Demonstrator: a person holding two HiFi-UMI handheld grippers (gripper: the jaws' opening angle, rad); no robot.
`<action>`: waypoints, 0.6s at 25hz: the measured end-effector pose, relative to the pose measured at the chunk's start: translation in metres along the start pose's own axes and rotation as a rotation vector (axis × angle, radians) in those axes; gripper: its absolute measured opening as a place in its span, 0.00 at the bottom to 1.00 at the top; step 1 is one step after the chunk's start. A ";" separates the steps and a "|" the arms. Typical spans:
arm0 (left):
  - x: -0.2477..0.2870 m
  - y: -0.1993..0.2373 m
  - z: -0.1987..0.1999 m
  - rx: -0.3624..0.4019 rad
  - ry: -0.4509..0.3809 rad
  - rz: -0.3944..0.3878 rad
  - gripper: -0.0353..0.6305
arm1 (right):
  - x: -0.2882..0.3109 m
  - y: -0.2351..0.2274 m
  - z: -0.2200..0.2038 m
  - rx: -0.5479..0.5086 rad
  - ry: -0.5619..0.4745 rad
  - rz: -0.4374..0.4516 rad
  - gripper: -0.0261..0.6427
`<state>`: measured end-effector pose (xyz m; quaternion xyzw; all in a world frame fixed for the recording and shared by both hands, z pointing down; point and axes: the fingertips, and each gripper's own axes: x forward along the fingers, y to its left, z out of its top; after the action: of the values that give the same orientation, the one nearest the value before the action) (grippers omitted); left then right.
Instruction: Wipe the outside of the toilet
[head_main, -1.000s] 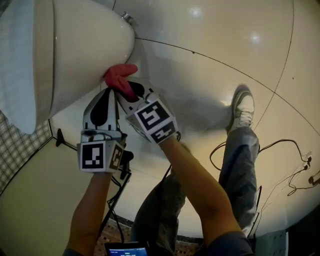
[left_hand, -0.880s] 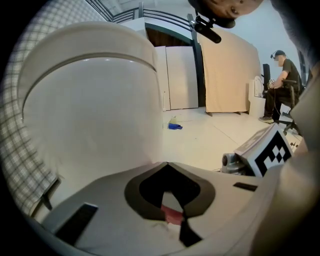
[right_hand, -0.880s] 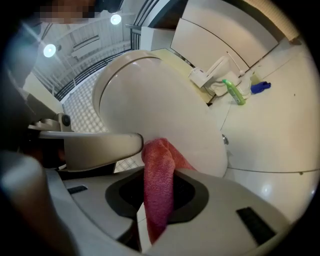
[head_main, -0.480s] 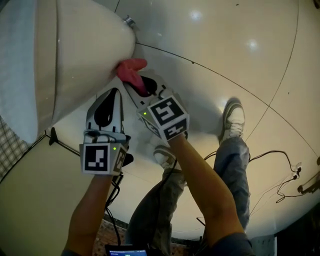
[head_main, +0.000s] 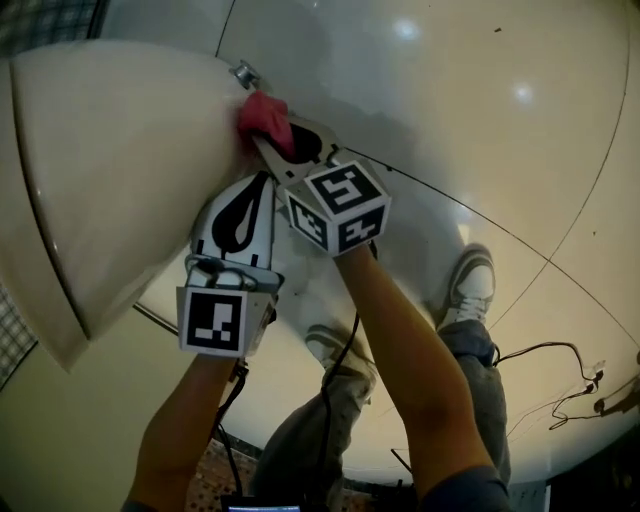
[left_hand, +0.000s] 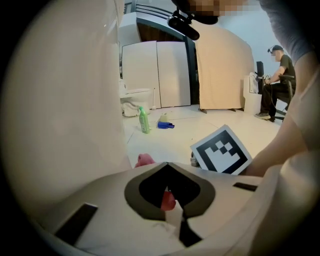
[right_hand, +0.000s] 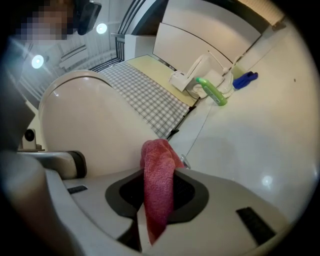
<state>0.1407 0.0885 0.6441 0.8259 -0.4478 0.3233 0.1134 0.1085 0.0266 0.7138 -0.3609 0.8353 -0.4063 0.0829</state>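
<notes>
The white toilet fills the left of the head view and looms close in both gripper views. A red cloth is pressed against its outer side, low down near a floor bolt cap. My right gripper is shut on this cloth, which hangs folded between its jaws. My left gripper sits just below and left of the right one, jaws shut, close to the toilet's side. From the left gripper view a bit of the cloth shows past the tips.
The person's two shoes stand on the glossy tiled floor, with cables to the right. A green bottle, a blue item and another toilet lie farther off. A checked mat runs beside the toilet.
The right gripper has carried the red cloth further along the toilet's side toward the bolt cap. The left gripper followed, and the toilet now fills more of the head view.
</notes>
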 end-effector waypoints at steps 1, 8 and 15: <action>0.004 0.000 -0.002 -0.001 0.000 -0.001 0.07 | 0.001 -0.005 -0.004 0.009 0.001 -0.004 0.17; -0.022 0.003 -0.031 0.003 0.007 0.005 0.07 | -0.013 0.018 -0.053 0.047 0.044 0.012 0.17; -0.074 0.007 -0.078 -0.012 0.030 0.039 0.07 | -0.028 0.073 -0.097 0.011 0.035 0.058 0.17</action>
<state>0.0722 0.1711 0.6559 0.8114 -0.4641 0.3350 0.1185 0.0481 0.1354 0.7186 -0.3290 0.8445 -0.4145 0.0819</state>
